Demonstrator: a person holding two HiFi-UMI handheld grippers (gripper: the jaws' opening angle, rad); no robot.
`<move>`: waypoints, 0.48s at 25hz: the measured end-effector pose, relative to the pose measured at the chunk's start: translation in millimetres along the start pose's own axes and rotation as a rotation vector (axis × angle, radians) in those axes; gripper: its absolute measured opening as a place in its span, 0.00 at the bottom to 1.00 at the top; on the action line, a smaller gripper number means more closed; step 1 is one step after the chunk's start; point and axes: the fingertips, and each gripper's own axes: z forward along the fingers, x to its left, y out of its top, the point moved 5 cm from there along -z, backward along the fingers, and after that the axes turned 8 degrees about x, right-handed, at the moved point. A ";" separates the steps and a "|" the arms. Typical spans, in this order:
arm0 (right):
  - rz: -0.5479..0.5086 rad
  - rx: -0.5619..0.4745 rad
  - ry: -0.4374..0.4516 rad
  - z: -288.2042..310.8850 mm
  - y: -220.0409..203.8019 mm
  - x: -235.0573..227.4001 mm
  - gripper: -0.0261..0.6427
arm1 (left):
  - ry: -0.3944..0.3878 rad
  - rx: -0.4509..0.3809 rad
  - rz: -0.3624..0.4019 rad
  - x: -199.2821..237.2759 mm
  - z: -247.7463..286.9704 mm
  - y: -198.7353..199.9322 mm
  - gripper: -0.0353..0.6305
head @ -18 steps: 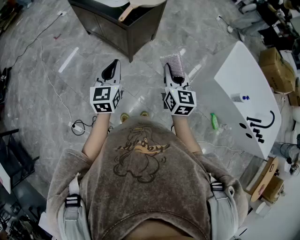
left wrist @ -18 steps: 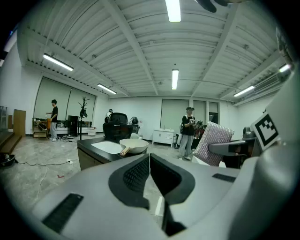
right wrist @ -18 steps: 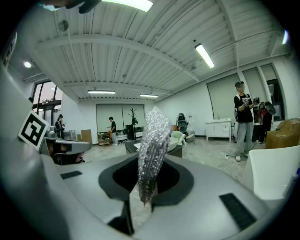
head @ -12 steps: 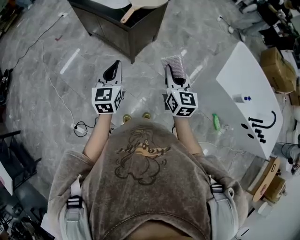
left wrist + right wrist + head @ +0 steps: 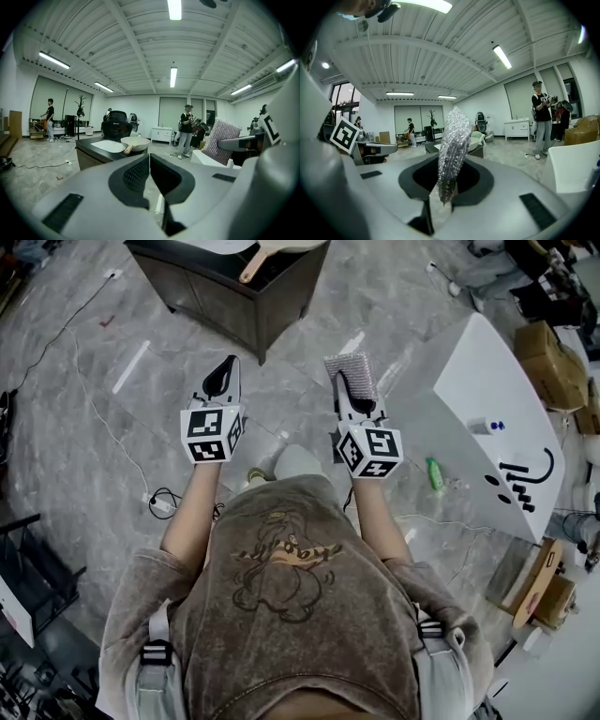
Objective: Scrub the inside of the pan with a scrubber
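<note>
Silvery mesh scrubber (image 5: pixel 452 150) stands upright and edge-on, pinched between the right gripper's (image 5: pixel 352 395) jaws and projecting past their tips; cream pan (image 5: pixel 136 142), wooden handle, sits upright on a dark counter (image 5: pixel 93 146) well ahead of that gripper.

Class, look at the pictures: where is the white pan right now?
In the head view the white pan sits on the dark counter at the top edge, ahead of the left claw and of the scrubber in the right claw.

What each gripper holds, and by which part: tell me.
The right gripper is shut on the scrubber, gripping one end; the rest sticks out past the jaws. The left gripper is shut and empty.
</note>
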 end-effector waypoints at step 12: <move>0.021 -0.010 -0.024 50.8 9.9 -10.4 0.16 | -0.027 0.013 0.011 25.6 44.8 9.5 0.09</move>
